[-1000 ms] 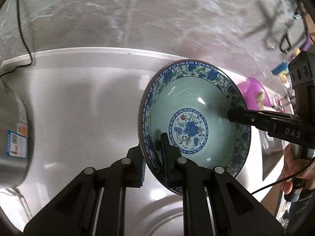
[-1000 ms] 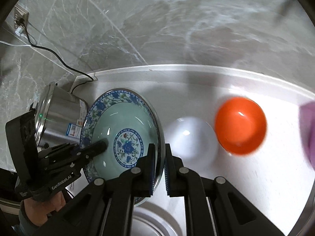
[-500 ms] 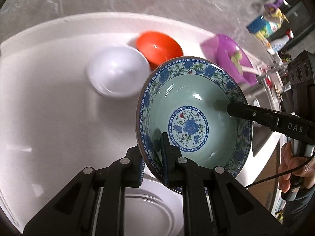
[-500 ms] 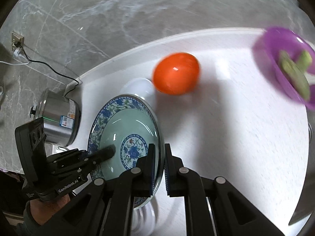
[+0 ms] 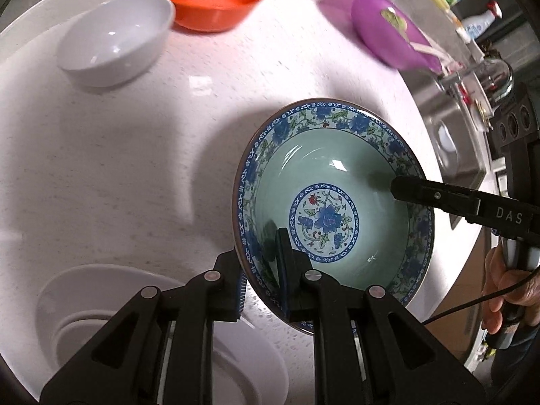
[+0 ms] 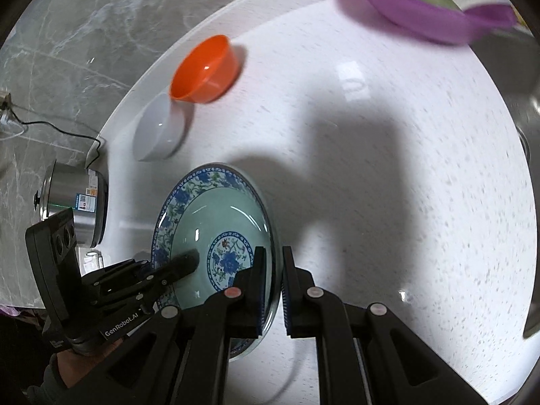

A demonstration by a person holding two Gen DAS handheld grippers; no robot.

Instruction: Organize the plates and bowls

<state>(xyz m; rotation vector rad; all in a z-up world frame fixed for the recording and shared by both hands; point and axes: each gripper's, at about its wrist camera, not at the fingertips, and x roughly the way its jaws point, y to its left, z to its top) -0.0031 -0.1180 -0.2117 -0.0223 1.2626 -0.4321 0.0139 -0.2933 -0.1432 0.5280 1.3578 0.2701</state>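
Observation:
A blue-and-green floral bowl (image 5: 337,202) is held tilted above the white counter by both grippers. My left gripper (image 5: 261,270) is shut on its near rim. My right gripper (image 6: 271,287) is shut on the opposite rim; the bowl also shows in the right wrist view (image 6: 216,236). A white bowl (image 5: 118,40) and an orange bowl (image 5: 211,0) stand at the back of the counter. A stack of white plates (image 5: 101,320) lies below my left gripper.
A purple bowl (image 5: 388,37) with greens sits at the back right, near a steel sink (image 5: 449,135). A steel rice cooker (image 6: 77,209) with a cord stands at the counter's left end. The counter edge runs along the right.
Both grippers have carried the floral bowl together, swinging down and toward the counter front. The white and orange bowls now sit farther back, and the white plate stack has come into view.

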